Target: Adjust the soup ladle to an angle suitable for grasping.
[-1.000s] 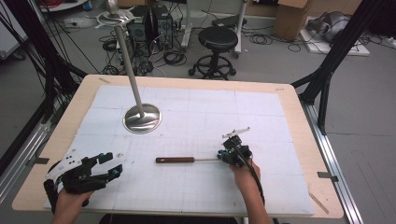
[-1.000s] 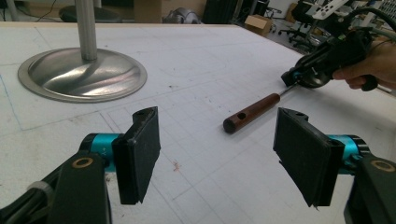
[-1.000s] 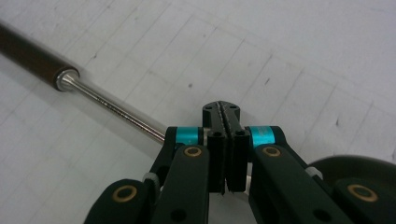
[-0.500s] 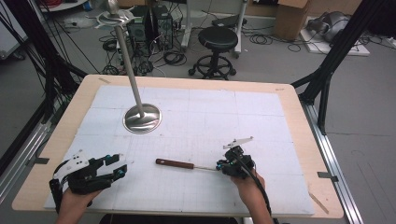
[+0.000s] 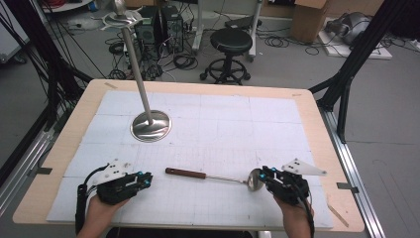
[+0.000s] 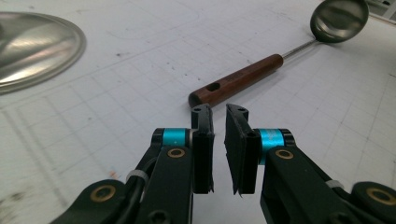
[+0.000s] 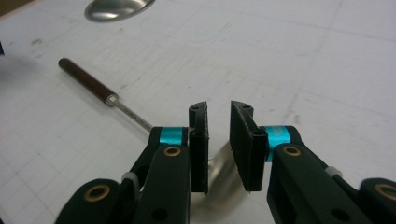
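While the ladle (image 5: 213, 176) lies flat near the table's (image 5: 317, 124) front edge, its wooden handle points toward the left edge and its steel bowl toward the right edge, with nothing gripping it. At the bowl, the right gripper (image 5: 264, 177) has just been opening its jaws; they stand slightly apart, over the bowl's rim without pinching it. Just short of the handle's tip, the left gripper (image 6: 219, 114) has just been closing its jaws on nothing, leaving a narrow gap. Farther back, toward the left rear corner, stands the steel stand (image 5: 150, 126). This looks like a handover between grippers: next the left must reopen, advance and straddle the handle.
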Tool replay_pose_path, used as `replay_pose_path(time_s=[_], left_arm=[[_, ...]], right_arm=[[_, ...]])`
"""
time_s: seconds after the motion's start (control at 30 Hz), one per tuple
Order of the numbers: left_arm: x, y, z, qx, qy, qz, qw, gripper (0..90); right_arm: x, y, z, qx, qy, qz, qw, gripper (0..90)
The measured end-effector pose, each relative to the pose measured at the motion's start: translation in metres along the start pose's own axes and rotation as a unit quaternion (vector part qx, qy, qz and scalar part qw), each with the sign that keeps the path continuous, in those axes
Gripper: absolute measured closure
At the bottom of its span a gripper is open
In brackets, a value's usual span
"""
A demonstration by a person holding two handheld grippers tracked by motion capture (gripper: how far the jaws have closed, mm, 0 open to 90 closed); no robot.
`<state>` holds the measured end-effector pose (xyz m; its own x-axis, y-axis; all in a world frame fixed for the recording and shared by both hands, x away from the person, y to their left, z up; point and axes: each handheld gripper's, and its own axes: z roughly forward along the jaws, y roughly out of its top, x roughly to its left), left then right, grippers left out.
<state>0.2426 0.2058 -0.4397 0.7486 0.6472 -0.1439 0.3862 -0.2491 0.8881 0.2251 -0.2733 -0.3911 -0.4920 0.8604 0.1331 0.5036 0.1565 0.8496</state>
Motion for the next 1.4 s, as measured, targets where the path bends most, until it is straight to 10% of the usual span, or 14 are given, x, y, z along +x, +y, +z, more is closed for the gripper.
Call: replay_pose_path(time_s=[0.47,1.4], left_arm=[[-0.022,0.015,0.061,0.089,0.036,0.009,0.9954,80.4],[-0.001,0.051,0.108,0.116,0.127,0.026,0.9848,81.7]], right_arm=[[-0.010,-0.003,-0.019,-0.046,-0.008,0.010,0.9988,75.3],[-0.021,-0.007,-0.022,-0.049,-0.018,0.024,0.9983,73.5]])
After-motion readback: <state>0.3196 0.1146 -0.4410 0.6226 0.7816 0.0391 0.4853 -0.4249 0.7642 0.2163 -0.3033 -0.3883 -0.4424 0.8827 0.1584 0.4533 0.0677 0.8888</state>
